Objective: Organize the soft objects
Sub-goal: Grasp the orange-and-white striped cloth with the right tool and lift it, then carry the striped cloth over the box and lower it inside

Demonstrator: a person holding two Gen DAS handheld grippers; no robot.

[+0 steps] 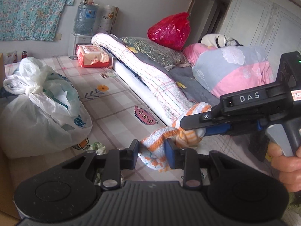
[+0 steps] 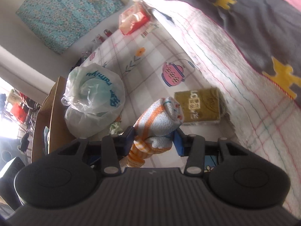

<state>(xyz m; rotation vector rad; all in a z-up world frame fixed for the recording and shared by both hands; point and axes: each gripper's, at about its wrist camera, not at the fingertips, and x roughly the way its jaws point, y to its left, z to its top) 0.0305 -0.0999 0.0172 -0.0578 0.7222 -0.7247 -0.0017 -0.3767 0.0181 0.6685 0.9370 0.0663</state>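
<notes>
towel (image 1: 160,143) | clamped between both: left hand-held gripper (image 1: 152,155), right hand-held gripper (image 2: 154,141)

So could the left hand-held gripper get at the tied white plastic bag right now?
Probably not yet: the left hand-held gripper is shut on the orange-striped towel, also held by the right hand-held gripper. Otherwise the white plastic bag sits unobstructed.

Left gripper (image 1: 151,154) with ribbed dark grey body, two round black discs, silver pivot screws, black fingers with blue pads, right gripper (image 1: 188,130) black with white "DAS" lettering, blue pad, grey trigger, green light, bare hand (image 1: 287,165)
</notes>
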